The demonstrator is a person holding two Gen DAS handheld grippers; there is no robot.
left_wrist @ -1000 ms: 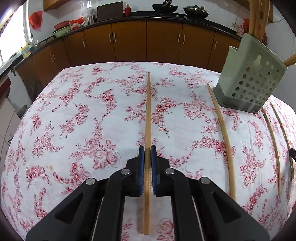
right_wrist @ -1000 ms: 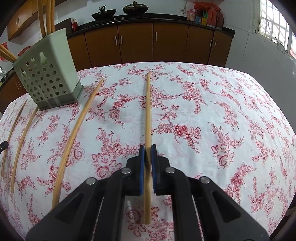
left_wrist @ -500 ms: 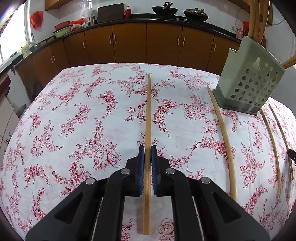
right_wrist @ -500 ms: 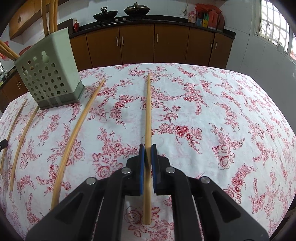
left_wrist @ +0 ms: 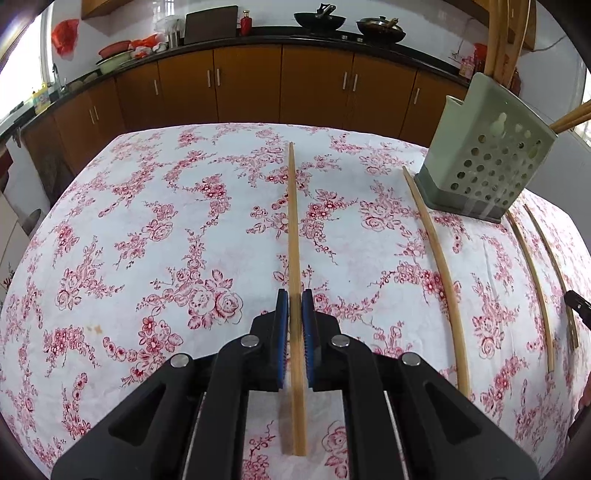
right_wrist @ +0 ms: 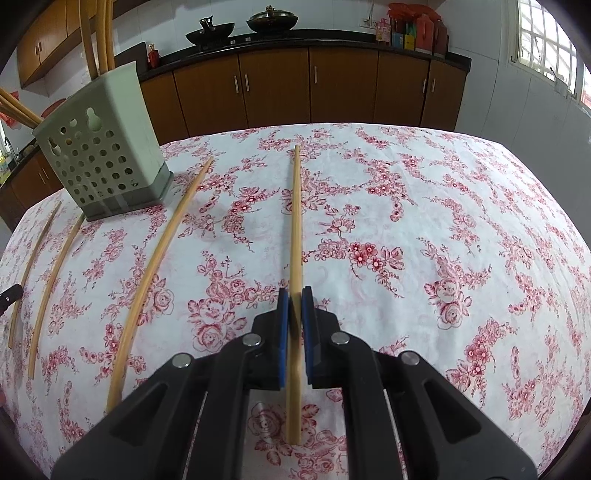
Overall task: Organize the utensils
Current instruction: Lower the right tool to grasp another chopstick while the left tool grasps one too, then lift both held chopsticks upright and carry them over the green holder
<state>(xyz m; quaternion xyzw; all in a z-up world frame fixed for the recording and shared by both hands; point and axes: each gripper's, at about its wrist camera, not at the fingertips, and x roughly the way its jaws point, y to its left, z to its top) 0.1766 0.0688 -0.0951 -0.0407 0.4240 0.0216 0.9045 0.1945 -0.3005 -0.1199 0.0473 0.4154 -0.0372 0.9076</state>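
Note:
My left gripper (left_wrist: pixel 295 300) is shut on a long bamboo chopstick (left_wrist: pixel 293 229) that points away over the flowered tablecloth (left_wrist: pixel 166 236). My right gripper (right_wrist: pixel 294 297) is shut on another bamboo chopstick (right_wrist: pixel 295 221) in the same way. A pale green perforated utensil holder (left_wrist: pixel 484 158) stands at the right in the left wrist view and at the left in the right wrist view (right_wrist: pixel 103 147), with several chopsticks standing in it. Loose chopsticks lie on the cloth: one beside the holder (left_wrist: pixel 439 266), shown in the right wrist view too (right_wrist: pixel 155 254), and two more beyond it (left_wrist: pixel 532 273).
Brown kitchen cabinets (left_wrist: pixel 280 88) with a dark counter run along the far wall, with woks (right_wrist: pixel 210 29) on top. The table's edges curve away on all sides. The other gripper's black tip (left_wrist: pixel 578 304) shows at the right edge of the left wrist view.
Both grippers have lifted slightly with their chopsticks; the holder and table sit a little lower and farther in both views. The grips are unchanged.

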